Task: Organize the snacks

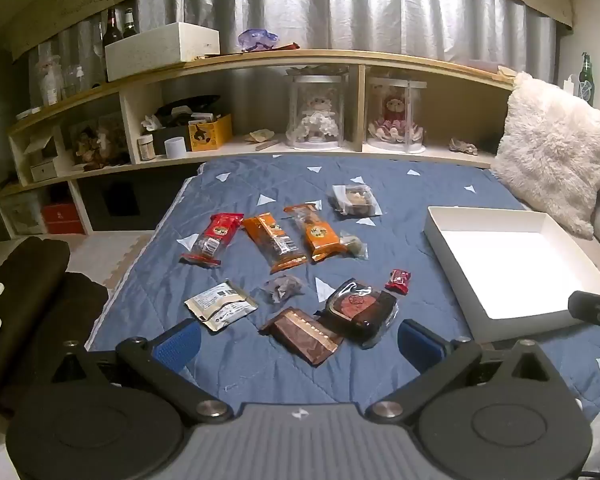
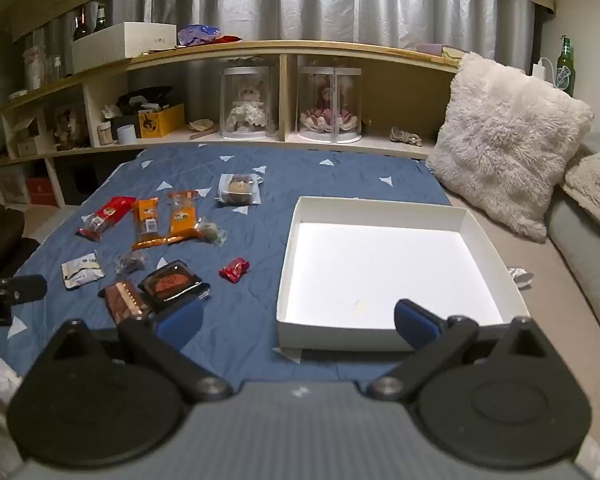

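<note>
Several wrapped snacks lie on a blue quilt (image 1: 380, 208): a red pack (image 1: 212, 238), two orange packs (image 1: 276, 244) (image 1: 318, 232), a white pouch (image 1: 220, 306), a brown bar (image 1: 304, 334), a dark cake in clear wrap (image 1: 358, 308) and a small red candy (image 1: 398, 280). An empty white box (image 1: 452, 248) stands to their right; it also shows in the right wrist view (image 2: 376, 210). My left gripper (image 1: 298, 342) is open above the brown bar. My right gripper (image 2: 298, 322) is open and empty over the box's near left corner.
A wooden shelf (image 1: 260, 60) with doll cases, bottles and boxes runs along the back. A fluffy white pillow (image 2: 508, 144) and a grey sofa (image 2: 580, 256) lie right of the box. The quilt's left edge drops to the floor (image 1: 112, 252).
</note>
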